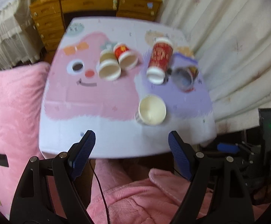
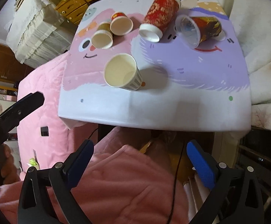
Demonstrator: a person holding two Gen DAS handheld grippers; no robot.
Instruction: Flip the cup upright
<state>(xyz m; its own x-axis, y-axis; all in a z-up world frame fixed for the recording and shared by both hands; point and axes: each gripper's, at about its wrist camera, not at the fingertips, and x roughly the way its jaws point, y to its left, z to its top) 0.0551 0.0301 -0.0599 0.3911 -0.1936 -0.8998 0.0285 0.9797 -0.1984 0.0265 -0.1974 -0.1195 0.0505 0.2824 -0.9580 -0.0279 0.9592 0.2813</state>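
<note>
— Both grippers hang off the near edge of the table: the left gripper (image 1: 131,149) and the right gripper (image 2: 140,156) each have their blue pads spread wide, nothing between them, above a pink robe (image 2: 120,183).

— Where is the cup?

— A striped paper cup (image 2: 123,72) stands mouth-up near the middle of the small table (image 2: 172,108), apart from the others. Four more lie on their sides farther back: a tan cup (image 2: 102,38) touching a small red cup (image 2: 121,23), then a tall red cup (image 2: 158,18), and just beside it a dark printed cup (image 2: 200,29) with a clear lid.

— Do the two views differ?

— The left wrist view is blurred; it shows the striped cup (image 1: 151,110) from above, a wooden dresser (image 1: 90,5) behind the table and a pink cushion (image 1: 12,115) beside it. The right wrist view is sharper and catches a black finger of the other gripper at its left edge.
</note>
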